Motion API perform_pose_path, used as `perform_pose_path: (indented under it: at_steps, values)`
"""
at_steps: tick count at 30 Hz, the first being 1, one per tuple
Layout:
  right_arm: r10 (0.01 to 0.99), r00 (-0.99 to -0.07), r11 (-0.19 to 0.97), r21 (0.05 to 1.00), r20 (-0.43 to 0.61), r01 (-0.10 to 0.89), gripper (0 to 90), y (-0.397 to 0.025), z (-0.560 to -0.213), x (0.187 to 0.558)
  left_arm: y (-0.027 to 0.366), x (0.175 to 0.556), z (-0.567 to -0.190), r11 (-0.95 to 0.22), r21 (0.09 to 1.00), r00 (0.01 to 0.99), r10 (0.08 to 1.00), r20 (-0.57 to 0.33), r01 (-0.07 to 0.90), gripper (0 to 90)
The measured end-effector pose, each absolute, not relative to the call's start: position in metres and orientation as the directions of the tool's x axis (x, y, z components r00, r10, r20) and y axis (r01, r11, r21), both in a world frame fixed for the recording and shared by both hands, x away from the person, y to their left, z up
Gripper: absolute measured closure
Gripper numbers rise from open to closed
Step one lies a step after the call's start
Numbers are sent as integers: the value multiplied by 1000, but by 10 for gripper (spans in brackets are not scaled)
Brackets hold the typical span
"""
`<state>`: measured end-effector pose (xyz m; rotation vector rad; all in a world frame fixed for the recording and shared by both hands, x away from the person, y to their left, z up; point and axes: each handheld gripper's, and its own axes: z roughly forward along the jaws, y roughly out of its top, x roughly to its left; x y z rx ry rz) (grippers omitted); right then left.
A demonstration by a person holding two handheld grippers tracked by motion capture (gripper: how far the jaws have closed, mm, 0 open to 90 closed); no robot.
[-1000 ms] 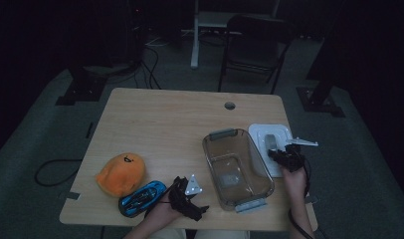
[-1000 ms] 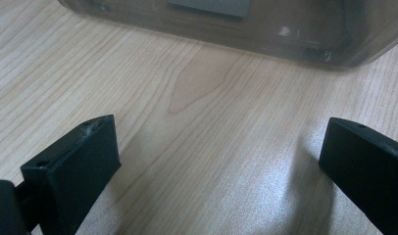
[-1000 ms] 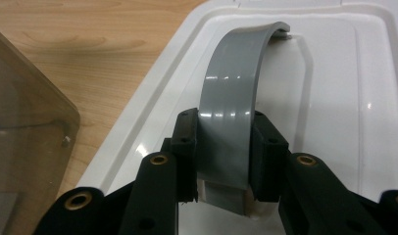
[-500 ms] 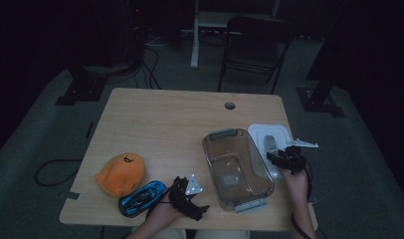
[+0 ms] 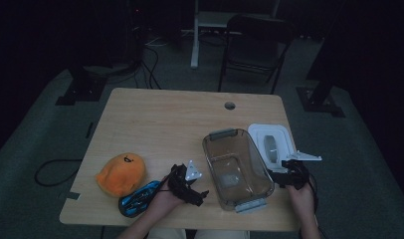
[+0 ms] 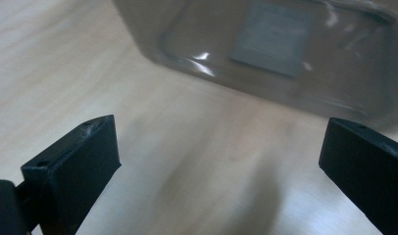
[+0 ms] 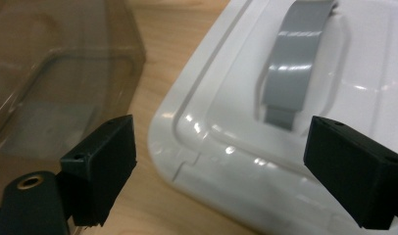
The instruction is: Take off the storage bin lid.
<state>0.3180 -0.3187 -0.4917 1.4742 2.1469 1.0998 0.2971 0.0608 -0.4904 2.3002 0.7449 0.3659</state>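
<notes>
A clear smoky plastic bin (image 5: 236, 168) stands empty on the wooden table (image 5: 160, 124), with grey latches at both ends. Its white lid (image 5: 270, 141) with a grey handle (image 7: 296, 54) lies flat just right of it. My right gripper (image 5: 288, 174) hovers at the lid's near end, jaws wide open, the lid's corner (image 7: 187, 147) between them. My left gripper (image 5: 192, 191) is low over the table left of the bin, open with nothing between its jaws; the bin's wall (image 6: 265, 49) lies ahead of it.
An orange plush toy (image 5: 121, 173) and a blue toy car (image 5: 138, 197) sit at the table's near left corner, beside my left hand. A cable hole (image 5: 230, 105) is near the far edge. A folding chair (image 5: 253, 42) stands beyond the table.
The right gripper has drawn back slightly toward the near edge, off the lid's handle. The left gripper has barely moved.
</notes>
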Motion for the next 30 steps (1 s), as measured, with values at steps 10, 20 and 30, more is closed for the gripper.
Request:
perform_pose_path:
  at_steps: [10, 20, 30]
  values:
    - [849, -499, 231, 725, 176, 649, 131, -301, -508, 305, 58, 331, -476, -618, 665, 783, 616, 79, 420, 20]
    - [813, -560, 287, 725, 161, 625, 138, -282, -505, 293, 64, 347, -477, -640, 640, 772, 626, 112, 426, 20]
    - [750, -648, 357, 743, 133, 566, 138, -251, -506, 282, 82, 366, -477, -655, 606, 752, 644, 136, 451, 20]
